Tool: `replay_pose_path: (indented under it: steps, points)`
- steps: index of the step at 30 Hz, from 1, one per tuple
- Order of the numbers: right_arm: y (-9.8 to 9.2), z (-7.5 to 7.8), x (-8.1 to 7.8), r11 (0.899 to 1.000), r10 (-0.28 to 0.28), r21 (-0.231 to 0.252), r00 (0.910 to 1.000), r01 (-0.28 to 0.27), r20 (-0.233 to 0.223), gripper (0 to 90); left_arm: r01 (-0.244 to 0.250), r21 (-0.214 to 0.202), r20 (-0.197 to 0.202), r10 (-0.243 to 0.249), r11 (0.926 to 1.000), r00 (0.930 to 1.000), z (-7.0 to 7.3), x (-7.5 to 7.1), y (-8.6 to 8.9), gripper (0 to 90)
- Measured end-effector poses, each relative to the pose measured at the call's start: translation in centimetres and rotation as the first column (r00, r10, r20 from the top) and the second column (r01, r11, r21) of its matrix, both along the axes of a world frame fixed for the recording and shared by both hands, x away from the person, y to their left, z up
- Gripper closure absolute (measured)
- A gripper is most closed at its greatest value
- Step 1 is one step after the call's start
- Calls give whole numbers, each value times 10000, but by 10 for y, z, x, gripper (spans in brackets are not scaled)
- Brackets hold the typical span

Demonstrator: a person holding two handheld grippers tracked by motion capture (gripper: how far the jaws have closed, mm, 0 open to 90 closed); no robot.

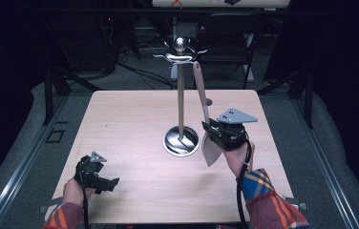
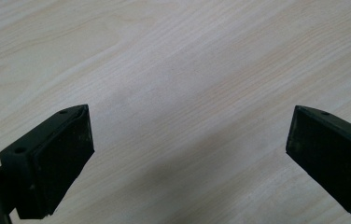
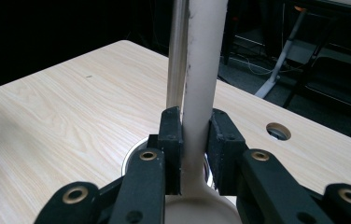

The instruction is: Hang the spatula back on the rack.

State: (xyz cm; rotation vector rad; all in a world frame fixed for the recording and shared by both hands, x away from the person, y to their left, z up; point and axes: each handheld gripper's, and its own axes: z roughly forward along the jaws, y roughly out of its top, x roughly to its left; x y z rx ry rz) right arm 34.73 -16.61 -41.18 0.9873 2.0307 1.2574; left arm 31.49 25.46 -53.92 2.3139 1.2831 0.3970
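Note:
A steel utensil stand [image 1: 181, 95] with a round base [image 1: 181, 141] and hooks at its top [image 1: 180, 55] rises mid-table. My right gripper [image 1: 211, 130] is shut on the handle of a beige spatula [image 1: 201, 93], held upright just right of the stand's pole, blade [image 1: 211, 150] down. In the right gripper view the spatula handle [image 3: 201, 74] sits squeezed between the pads, with the pole [image 3: 177, 51] directly behind. My left gripper [image 1: 112, 183] rests low near the table's front left, open, with bare wood between its fingers [image 2: 66, 154].
The light wooden table [image 1: 130, 124] has a small round hole [image 3: 278, 131] near its far right corner. Dark chairs, cables and frames stand beyond the far edge.

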Motion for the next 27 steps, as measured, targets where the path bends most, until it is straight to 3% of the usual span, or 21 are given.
replay_pose_path:
  steps: [27]
  points:
    - [19, -4, 26, 9994, 261, -217, 9989, -270, -388, 761, -90, 27, 38, 90, 10000, 10000, 1, -5, 4, 6]
